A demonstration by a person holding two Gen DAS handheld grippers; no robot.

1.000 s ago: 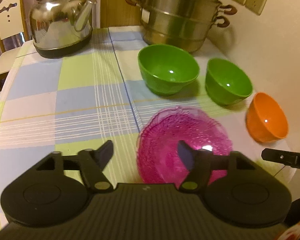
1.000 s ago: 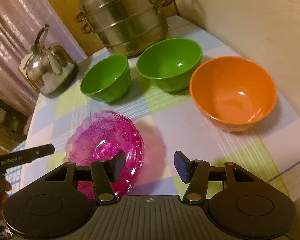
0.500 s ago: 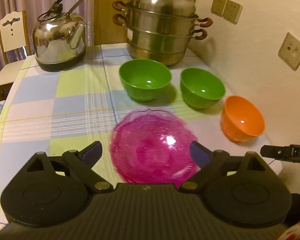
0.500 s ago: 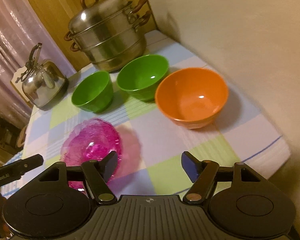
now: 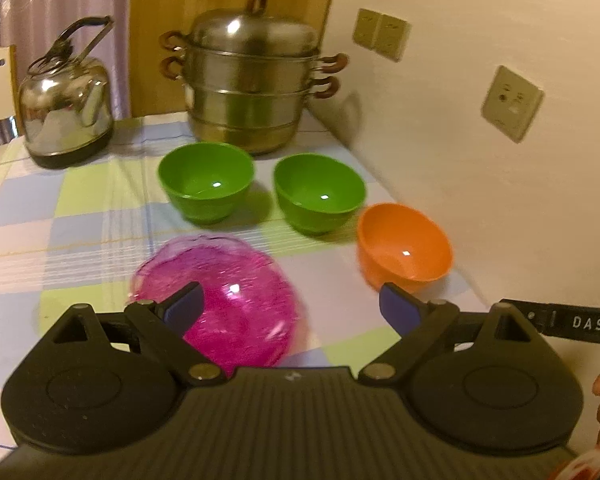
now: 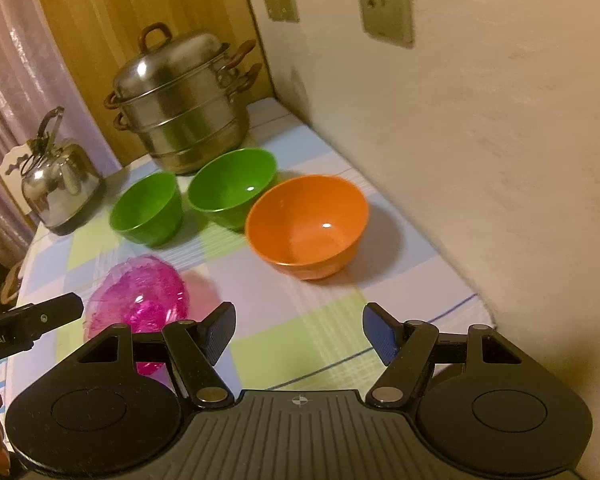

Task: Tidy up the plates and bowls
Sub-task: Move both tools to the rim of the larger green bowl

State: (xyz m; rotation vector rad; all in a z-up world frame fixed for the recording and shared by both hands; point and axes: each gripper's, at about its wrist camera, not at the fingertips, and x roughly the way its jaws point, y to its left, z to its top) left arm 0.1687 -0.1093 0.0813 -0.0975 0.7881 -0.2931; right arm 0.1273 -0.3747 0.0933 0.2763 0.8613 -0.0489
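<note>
So here's how things are sitting: 3 bowls are lining up along the wall side of the bench [image 5: 80,240], with the left green bowl [image 5: 206,194] and right green bowl [image 5: 320,192] in front of the steamer pot [image 5: 252,80], and the orange bowl [image 5: 406,248] closest to the bench's near edge. The pink glass plate [image 5: 228,304] is lying flat on the checked cloth, apart from all 3.

The left hand-held gripper [image 5: 290,312] is hovering above the bench with jaws spread wide and nothing between the pads. The plate is lying just ahead of and below its left finger, so it looks like the nearer one for the plate.

The right hand-held gripper [image 6: 298,332] is also spread and empty, and the orange bowl [image 6: 306,226] is sitting straight ahead of it. I'm guessing that's its natural pick, gripping the near rim.
</note>
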